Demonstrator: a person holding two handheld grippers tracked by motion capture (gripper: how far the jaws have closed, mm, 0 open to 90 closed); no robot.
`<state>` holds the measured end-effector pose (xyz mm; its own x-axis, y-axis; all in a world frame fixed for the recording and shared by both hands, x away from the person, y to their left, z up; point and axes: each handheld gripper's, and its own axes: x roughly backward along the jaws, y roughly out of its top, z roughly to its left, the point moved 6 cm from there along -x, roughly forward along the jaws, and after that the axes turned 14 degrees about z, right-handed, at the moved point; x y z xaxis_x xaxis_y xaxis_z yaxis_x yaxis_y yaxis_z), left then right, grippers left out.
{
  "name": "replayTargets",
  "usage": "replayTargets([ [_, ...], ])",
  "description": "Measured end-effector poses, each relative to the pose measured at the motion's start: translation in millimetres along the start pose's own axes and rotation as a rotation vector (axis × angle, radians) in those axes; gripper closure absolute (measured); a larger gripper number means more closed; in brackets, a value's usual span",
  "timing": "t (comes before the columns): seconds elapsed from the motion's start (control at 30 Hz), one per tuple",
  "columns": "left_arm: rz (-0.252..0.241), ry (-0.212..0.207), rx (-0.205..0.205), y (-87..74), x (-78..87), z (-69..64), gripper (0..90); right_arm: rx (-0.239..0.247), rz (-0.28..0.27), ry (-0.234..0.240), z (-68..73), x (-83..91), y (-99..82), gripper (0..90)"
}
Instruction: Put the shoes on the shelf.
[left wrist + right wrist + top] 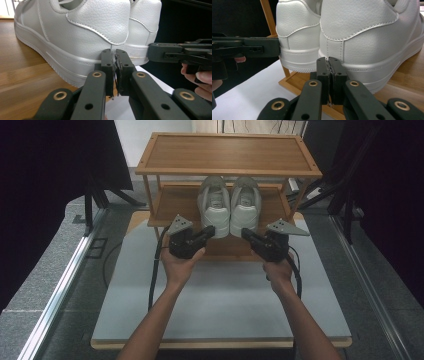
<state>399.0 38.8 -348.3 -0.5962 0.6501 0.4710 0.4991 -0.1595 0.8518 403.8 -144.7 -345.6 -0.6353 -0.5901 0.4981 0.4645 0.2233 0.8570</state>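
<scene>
Both forearms reach in; left gripper (209, 230) and right gripper (246, 233), jaws pressed together empty, touch the white shoes' (229, 204) heels; next likely nudging them farther onto the shelf (172, 202).

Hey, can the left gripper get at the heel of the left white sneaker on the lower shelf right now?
Probably yes. The left gripper sits right at the heel of the left sneaker with nothing between them, but its jaws are shut, so they must open first.
</scene>
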Motion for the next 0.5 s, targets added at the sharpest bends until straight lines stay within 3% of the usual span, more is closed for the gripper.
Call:
replayTargets([
  [0.5, 0.005, -0.003, -0.004, 0.9, -0.4, 1.6, 89.5, -0.005, 0.004, 0.005, 0.4, 0.4, -0.4, 85.0],
])
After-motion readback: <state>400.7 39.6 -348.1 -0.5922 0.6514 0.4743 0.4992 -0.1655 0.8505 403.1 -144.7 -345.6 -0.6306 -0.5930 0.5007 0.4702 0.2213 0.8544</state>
